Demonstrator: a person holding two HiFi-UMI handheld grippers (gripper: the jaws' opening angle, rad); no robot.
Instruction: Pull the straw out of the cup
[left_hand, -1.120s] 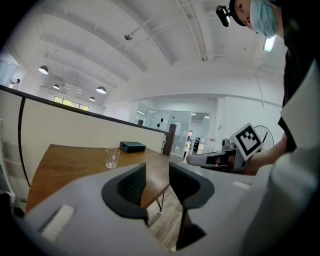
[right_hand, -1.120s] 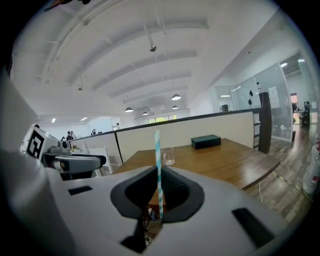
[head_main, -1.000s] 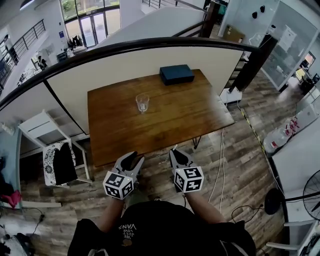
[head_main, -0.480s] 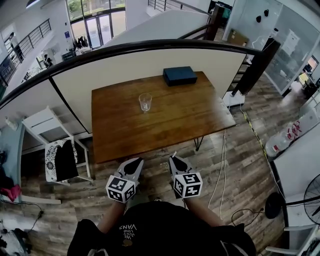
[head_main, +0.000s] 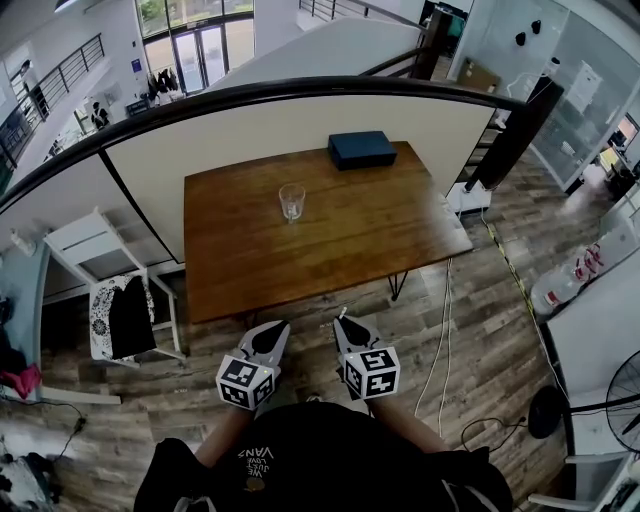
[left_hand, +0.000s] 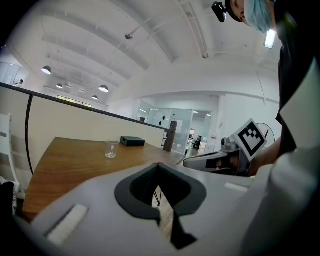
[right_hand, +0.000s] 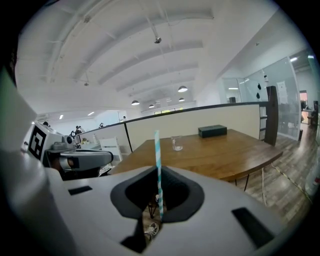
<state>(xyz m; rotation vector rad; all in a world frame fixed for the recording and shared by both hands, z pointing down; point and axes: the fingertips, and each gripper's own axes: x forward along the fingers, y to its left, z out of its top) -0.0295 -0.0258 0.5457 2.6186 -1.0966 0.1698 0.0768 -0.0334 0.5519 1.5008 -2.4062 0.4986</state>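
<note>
- The straw (right_hand: 158, 165) is grasped upright by the right gripper (right_hand: 159, 172), whose jaws are clenched on it; it is therefore already out of the cup (head_main: 291, 200), which is left strawless on the table (head_main: 350, 240), well apart from both grippers.
- The left gripper (left_hand: 159, 167) is held clenched on nothing; only floor (head_main: 480, 300) is seen past its jaws.
- A slip may be feared; the straw is thin and smooth, and if the pinch were eased or the gripper tipped, it could be dropped onto the boards, since no surface lies under the grippers.
- Crushing may be feared too; a hollow straw could be flattened or kinked by a harder squeeze.
- The free upper end could be knocked by the left gripper, which is held near the right.
- The table is of brown wood on thin metal legs; it is bare but for the cup and a dark box (head_main: 362, 149) at the far edge.
- The floor is laid in wood planks; a curved partition (head_main: 250, 135) topped by a dark rail (head_main: 250, 95) is set behind the table; a white chair (head_main: 80, 238) is placed at the left; cables (head_main: 447, 300) are trailed at the right.
</note>
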